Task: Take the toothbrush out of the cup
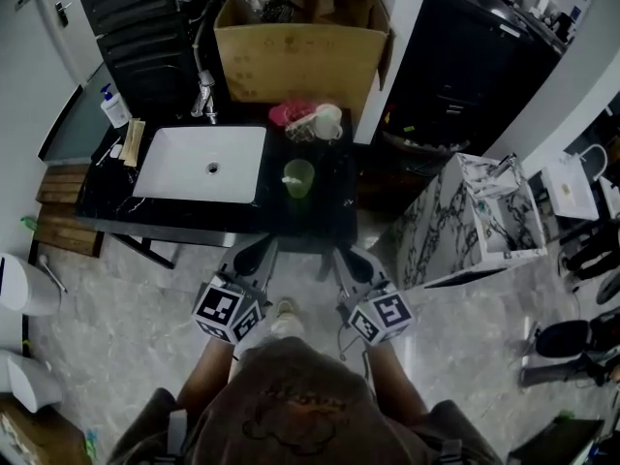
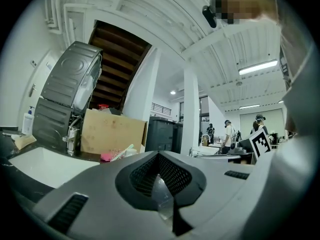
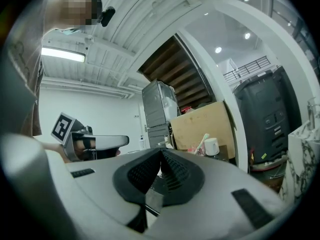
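Observation:
On the black counter (image 1: 334,211), a toothbrush (image 1: 308,124) leans out of a cup beside a white cup (image 1: 329,119) and a pink item (image 1: 289,112). The same toothbrush (image 3: 204,143) and white cup (image 3: 212,146) show far off in the right gripper view, and the toothbrush (image 2: 125,152) shows in the left gripper view too. A green cup (image 1: 298,177) stands nearer the counter's front. My left gripper (image 1: 260,250) (image 2: 159,156) and right gripper (image 1: 341,258) (image 3: 161,154) hang side by side below the counter's front edge. Both are shut, hold nothing, and are well short of the cups.
A white sink (image 1: 201,163) with a tap (image 1: 204,95) fills the counter's left part. Behind the cups stands a big cardboard box (image 1: 300,51). A marbled white cabinet (image 1: 475,216) is to the right, and a soap bottle (image 1: 114,107) at the far left.

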The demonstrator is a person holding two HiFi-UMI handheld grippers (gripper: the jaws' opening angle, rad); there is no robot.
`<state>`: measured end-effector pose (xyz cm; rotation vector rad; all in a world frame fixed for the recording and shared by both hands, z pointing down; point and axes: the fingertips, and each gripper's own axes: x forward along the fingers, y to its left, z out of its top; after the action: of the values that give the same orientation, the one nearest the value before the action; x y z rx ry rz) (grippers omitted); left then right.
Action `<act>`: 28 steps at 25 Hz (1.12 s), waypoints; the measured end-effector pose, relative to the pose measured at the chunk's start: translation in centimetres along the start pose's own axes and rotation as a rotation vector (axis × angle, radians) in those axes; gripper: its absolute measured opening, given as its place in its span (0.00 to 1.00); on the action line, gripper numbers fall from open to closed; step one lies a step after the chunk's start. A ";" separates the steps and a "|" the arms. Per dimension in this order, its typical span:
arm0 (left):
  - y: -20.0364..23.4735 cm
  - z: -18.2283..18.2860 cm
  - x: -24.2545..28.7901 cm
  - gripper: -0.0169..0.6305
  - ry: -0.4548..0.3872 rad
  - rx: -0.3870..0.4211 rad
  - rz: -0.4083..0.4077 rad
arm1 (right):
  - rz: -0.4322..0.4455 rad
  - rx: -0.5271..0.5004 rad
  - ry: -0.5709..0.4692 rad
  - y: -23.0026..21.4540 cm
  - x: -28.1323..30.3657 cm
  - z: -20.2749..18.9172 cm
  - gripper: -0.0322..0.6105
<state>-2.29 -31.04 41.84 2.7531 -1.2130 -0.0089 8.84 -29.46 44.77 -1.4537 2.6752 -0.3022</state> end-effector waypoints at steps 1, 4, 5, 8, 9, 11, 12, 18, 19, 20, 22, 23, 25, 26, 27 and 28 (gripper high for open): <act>0.5 0.0 0.4 0.03 0.002 -0.002 0.000 | 0.001 -0.001 0.002 -0.2 0.6 0.0 0.06; 1.9 -0.5 1.4 0.03 0.015 0.002 -0.001 | 0.002 -0.008 0.012 -0.8 2.5 0.0 0.06; 2.3 -0.7 1.6 0.03 0.023 0.003 -0.001 | 0.001 -0.011 0.015 -1.0 3.1 -0.1 0.06; 3.3 -1.3 2.2 0.03 0.042 -0.006 -0.003 | 0.001 -0.018 0.018 -1.4 4.5 0.0 0.06; 3.5 -1.4 2.5 0.03 0.046 -0.011 -0.005 | 0.001 -0.020 0.017 -1.6 5.0 0.0 0.06; 4.0 -1.6 3.0 0.03 0.051 -0.021 -0.009 | 0.001 -0.019 0.018 -2.0 5.9 -0.1 0.13; 4.2 -1.7 3.3 0.03 0.052 -0.026 -0.011 | 0.002 -0.017 0.022 -2.2 6.3 -0.2 0.17; 5.4 -1.9 4.7 0.03 0.064 -0.043 -0.022 | 0.006 -0.031 0.064 -3.0 8.7 -1.0 0.50; 5.5 -2.0 4.9 0.03 0.067 -0.046 -0.023 | 0.009 -0.037 0.070 -3.1 9.0 -1.2 0.50; 5.6 -2.0 5.0 0.03 0.069 -0.048 -0.023 | 0.014 -0.041 0.075 -3.2 9.3 -1.4 0.50; 5.8 -2.2 5.2 0.03 0.071 -0.050 -0.023 | 0.026 -0.048 0.077 -3.4 9.9 -1.8 0.50; 5.9 -2.3 5.3 0.03 0.073 -0.049 -0.022 | 0.028 -0.051 0.078 -3.5 10.2 -2.0 0.50; 6.0 -2.3 5.5 0.03 0.074 -0.047 -0.022 | 0.025 -0.060 0.085 -3.7 10.9 -2.1 0.50; 6.1 -2.2 5.5 0.03 0.075 -0.047 -0.022 | 0.024 -0.066 0.087 -3.7 11.2 -2.1 0.50; 6.1 -2.2 5.6 0.03 0.076 -0.047 -0.022 | 0.023 -0.072 0.090 -3.8 11.6 -2.2 0.50; 6.1 -2.1 5.6 0.03 0.077 -0.047 -0.022 | 0.025 -0.078 0.093 -3.9 12.0 -2.2 0.49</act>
<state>-2.83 -38.94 44.93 2.7001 -1.1485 0.0649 5.08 -41.28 47.98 -1.4606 2.8060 -0.2731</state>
